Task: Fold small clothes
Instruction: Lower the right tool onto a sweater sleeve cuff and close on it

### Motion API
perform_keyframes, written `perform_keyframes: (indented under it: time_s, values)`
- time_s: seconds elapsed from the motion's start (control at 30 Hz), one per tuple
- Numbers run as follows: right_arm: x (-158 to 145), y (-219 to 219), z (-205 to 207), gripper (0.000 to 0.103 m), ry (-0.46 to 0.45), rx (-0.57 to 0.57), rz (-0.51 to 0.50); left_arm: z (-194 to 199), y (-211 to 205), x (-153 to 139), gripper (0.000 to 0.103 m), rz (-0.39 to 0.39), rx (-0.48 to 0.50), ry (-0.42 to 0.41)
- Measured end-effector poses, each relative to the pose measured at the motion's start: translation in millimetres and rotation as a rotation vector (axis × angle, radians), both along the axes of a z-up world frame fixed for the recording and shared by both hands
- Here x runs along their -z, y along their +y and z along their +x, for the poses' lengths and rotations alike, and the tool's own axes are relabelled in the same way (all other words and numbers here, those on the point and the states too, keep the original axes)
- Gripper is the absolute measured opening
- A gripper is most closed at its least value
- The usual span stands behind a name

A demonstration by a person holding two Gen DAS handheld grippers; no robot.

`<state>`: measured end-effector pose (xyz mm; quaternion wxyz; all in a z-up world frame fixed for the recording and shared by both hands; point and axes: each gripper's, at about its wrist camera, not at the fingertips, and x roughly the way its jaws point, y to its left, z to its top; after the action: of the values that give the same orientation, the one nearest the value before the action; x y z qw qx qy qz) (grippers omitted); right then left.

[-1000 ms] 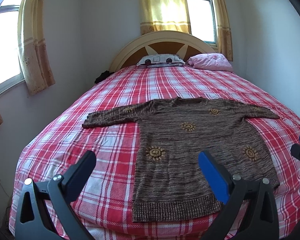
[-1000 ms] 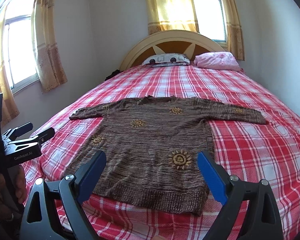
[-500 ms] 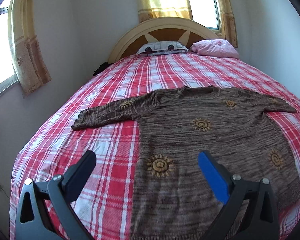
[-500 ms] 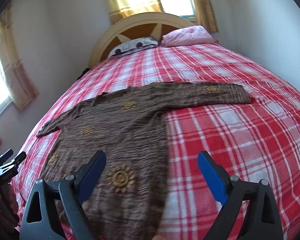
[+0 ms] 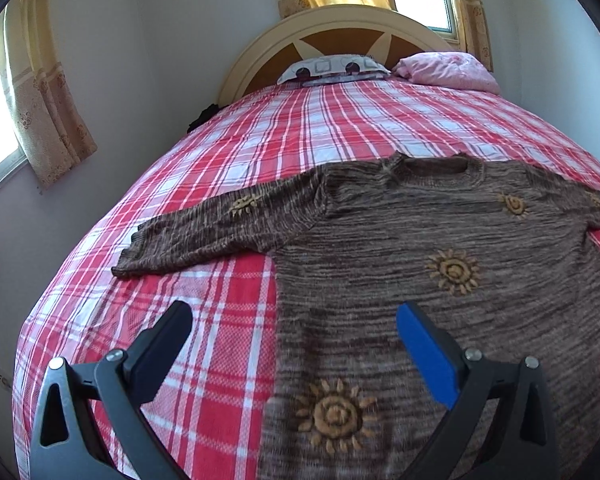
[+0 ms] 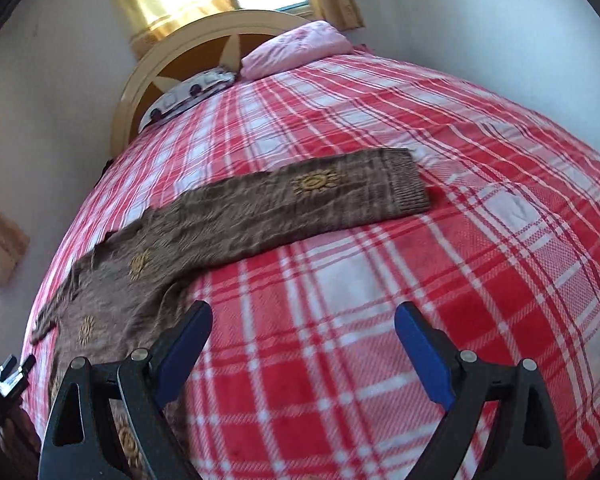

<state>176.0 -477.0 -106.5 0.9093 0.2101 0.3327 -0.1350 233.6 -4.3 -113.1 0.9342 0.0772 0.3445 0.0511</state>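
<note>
A brown sweater (image 5: pixel 380 248) (sun patterns, sleeves spread) lies flat on a red plaid bed (image 5: pixel 228 300). The left gripper (image 5: pixel 292 332) and right gripper (image 6: pixel 302 330) hover above, jaws wide open, holding nothing.

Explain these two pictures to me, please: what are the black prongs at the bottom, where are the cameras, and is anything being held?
There is no robot here: a person carries a two-finger tool in each hand, with a wide-angle camera mounted on each, looking forward along the fingers. The prongs are those fingers. One picture comes from the left tool, the other from the right tool. Both stand open and hold nothing. Below them a brown knitted sweater with yellow sun motifs lies spread flat on a bed with a red and white checked cover. The right view looks toward one outstretched sleeve. A patterned white pillow and a pink pillow sit by the headboard.
</note>
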Motion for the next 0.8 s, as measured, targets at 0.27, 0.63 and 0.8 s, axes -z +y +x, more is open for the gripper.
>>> perform_keyframes:
  time_s: [0.27,0.63,0.8]
  values:
    - [10.9,-54.8,29.9,0.082,0.005,0.08,0.082,37.4,-0.7,10.4,0.103,0.032,-0.021,0.008]
    - [32.8,-105.2,54.5,0.069,-0.037,0.172,0.238,57.6,-7.2,30.1,0.103,0.022,-0.013,0.058]
    - [36.3,-118.1,68.0,0.061,-0.034,0.204,0.239,61.4,-6.8,34.0,0.103,0.01,-0.009,0.076]
